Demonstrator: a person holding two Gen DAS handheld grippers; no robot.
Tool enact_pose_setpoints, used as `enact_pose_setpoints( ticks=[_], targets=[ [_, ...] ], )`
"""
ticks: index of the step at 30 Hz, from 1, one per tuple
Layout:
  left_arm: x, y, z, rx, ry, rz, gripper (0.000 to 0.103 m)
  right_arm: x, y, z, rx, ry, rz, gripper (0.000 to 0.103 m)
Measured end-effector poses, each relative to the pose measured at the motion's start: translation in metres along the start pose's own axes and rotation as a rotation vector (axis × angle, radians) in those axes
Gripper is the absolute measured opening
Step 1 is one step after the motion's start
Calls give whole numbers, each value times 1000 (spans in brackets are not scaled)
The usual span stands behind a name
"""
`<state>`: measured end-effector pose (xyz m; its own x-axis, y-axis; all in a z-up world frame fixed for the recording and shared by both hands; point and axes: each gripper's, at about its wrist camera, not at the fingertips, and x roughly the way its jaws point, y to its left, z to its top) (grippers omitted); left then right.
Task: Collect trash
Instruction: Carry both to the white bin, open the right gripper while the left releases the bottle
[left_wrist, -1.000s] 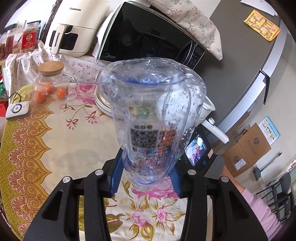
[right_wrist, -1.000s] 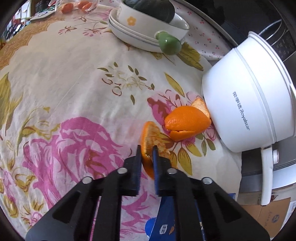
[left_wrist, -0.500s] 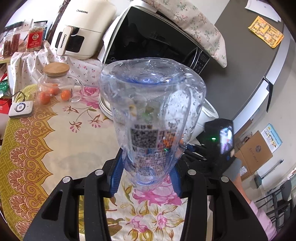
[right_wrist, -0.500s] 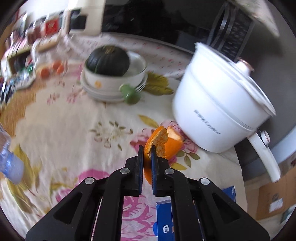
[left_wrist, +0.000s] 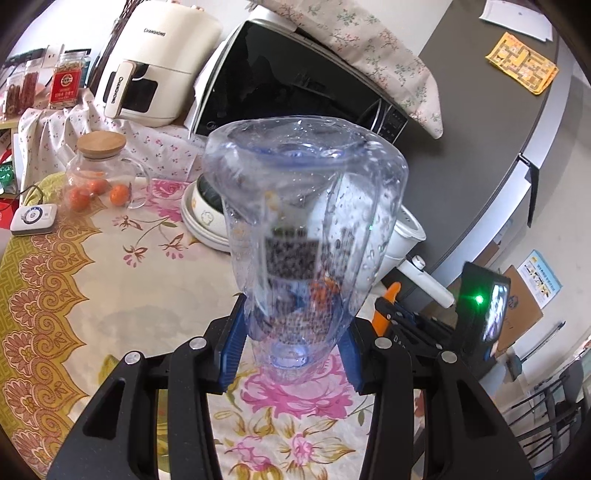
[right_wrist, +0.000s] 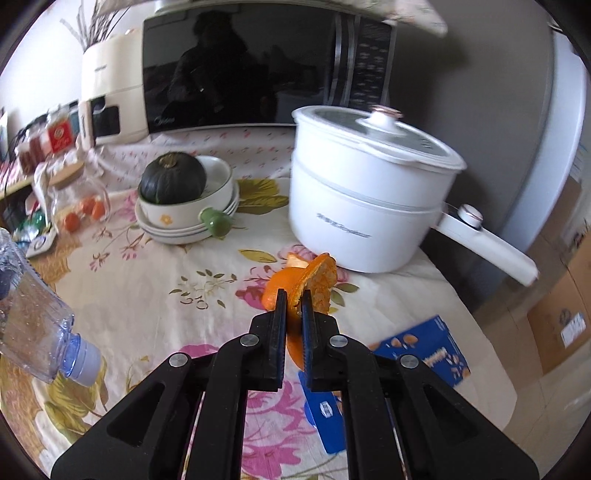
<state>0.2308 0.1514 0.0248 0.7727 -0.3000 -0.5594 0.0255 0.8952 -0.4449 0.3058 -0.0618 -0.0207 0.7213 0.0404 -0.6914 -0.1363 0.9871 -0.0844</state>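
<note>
While pinched, orange peel (right_wrist: 314, 284) curled, pith outward, ragged-edged

A white electric pot (right_wrist: 369, 206) stood on the floral tablecloth (right_wrist: 166, 280) before a black microwave (right_wrist: 236, 70), beside a dark squash (right_wrist: 173, 177) in stacked bowls (right_wrist: 218, 192), with what looked like small oranges in a glass jar (left_wrist: 98, 173).

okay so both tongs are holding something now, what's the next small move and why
Probably carry both pieces off the table to wherever trash goes; no bin shows in either view. The right tongs pinch the orange peel, the left tongs clamp the plastic bottle, so neither can take the blue box.
</note>
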Motion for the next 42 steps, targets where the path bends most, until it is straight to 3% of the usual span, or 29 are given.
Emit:
enact_pose_setpoints(
  ticks=[13,21,42],
  targets=[
    [14,-41,-28,16,-10,-54,45,-50,-59,-39,173,-55,-89,6],
    [16,-80,-45,76,-19,-116,45,-78,-105,-75,260,-61,-150,7],
    [30,-189,-123,251,128,-310,45,-169,-216,-169,381,-23,-338,7]
  ],
)
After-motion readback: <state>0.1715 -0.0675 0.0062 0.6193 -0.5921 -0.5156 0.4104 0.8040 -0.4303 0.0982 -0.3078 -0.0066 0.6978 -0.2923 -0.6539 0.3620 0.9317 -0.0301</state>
